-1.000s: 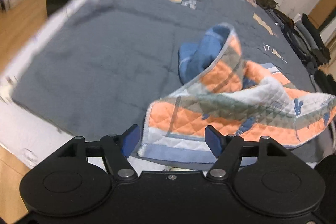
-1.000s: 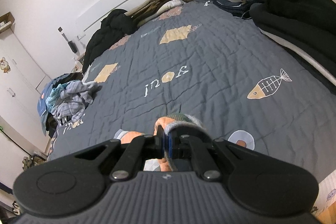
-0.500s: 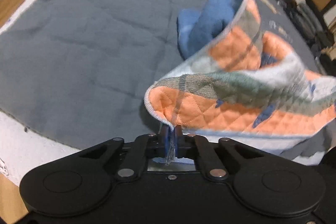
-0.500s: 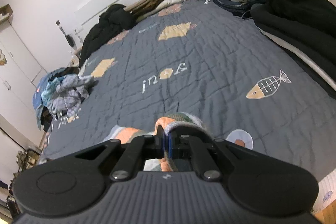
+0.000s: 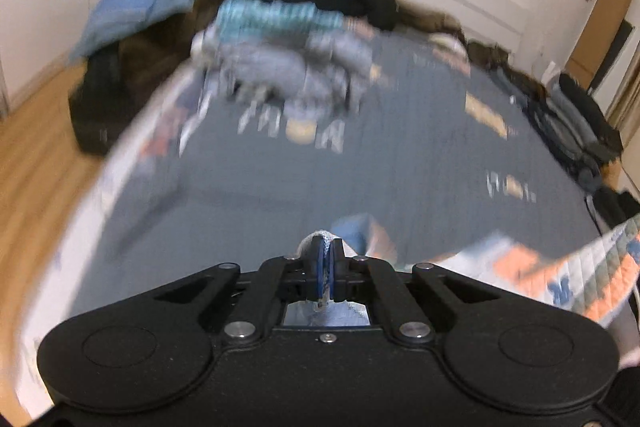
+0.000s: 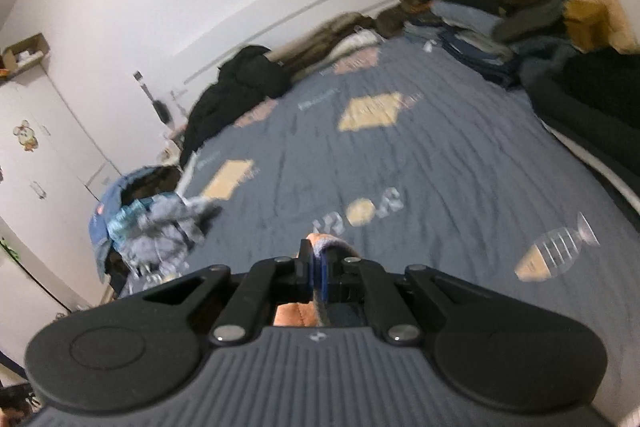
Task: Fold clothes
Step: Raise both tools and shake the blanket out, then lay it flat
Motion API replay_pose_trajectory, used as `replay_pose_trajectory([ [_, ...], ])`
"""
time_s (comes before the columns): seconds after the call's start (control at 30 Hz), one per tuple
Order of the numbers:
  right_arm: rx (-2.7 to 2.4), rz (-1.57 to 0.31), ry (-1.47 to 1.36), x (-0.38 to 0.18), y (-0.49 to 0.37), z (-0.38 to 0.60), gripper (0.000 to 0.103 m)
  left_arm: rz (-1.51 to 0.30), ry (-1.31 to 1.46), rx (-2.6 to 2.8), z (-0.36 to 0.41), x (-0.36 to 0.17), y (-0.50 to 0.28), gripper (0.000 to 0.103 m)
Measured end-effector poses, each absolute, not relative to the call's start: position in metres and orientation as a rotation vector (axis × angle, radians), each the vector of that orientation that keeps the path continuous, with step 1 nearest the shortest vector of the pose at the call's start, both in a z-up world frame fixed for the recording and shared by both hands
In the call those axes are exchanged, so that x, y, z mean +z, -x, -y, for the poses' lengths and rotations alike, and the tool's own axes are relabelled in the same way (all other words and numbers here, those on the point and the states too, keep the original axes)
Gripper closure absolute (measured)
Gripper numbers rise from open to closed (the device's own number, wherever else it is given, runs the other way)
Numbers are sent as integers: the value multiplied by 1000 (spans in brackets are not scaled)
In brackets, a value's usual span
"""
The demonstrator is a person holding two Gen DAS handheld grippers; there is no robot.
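A quilted garment with orange, white and blue stripes [image 5: 560, 275] hangs between my two grippers above the grey bedspread [image 5: 400, 167]. My left gripper [image 5: 327, 247] is shut on one edge of it; a bit of white hem pokes out above the pads. My right gripper [image 6: 317, 259] is shut on another edge, with orange fabric [image 6: 328, 241] bunched over the fingertips. Most of the garment is hidden below both grippers. Both views are blurred by motion.
A heap of unfolded grey and teal clothes [image 5: 288, 55] lies at the bed's far left corner; it also shows in the right wrist view [image 6: 156, 227]. Dark jackets [image 6: 240, 83] lie along the headboard. Folded stacks [image 6: 492, 11] line the right side. Wooden floor [image 5: 36, 147] is left of the bed.
My left gripper closed on the garment's edge, then lifted and tilted up toward the far clothes pile. My right gripper stayed shut on the garment and rose slightly.
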State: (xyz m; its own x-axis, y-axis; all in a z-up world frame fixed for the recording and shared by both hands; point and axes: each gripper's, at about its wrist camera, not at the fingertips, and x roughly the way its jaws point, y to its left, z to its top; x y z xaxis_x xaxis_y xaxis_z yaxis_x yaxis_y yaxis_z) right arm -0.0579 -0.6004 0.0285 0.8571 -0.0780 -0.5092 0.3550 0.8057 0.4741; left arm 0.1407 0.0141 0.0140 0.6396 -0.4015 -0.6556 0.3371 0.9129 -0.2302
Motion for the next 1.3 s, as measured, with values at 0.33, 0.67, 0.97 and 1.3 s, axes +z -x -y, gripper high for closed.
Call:
replay_pose_trajectory([
  [0.33,-237,-388,-595,114,-44,628,100,-597,-3,-367,85,140,-257,101],
  [0.67,-269,-129,-510,257,-74,660,100,-316,86,-380,86,278,-275,101],
  [0.97,-212,-158,-400,236,-5,658,100,-397,84,-441,33,208,-186,101],
  [1.3,-229,-746,-384,-16,47,645,100,-870,160,-374,-41,-47,-106,101],
])
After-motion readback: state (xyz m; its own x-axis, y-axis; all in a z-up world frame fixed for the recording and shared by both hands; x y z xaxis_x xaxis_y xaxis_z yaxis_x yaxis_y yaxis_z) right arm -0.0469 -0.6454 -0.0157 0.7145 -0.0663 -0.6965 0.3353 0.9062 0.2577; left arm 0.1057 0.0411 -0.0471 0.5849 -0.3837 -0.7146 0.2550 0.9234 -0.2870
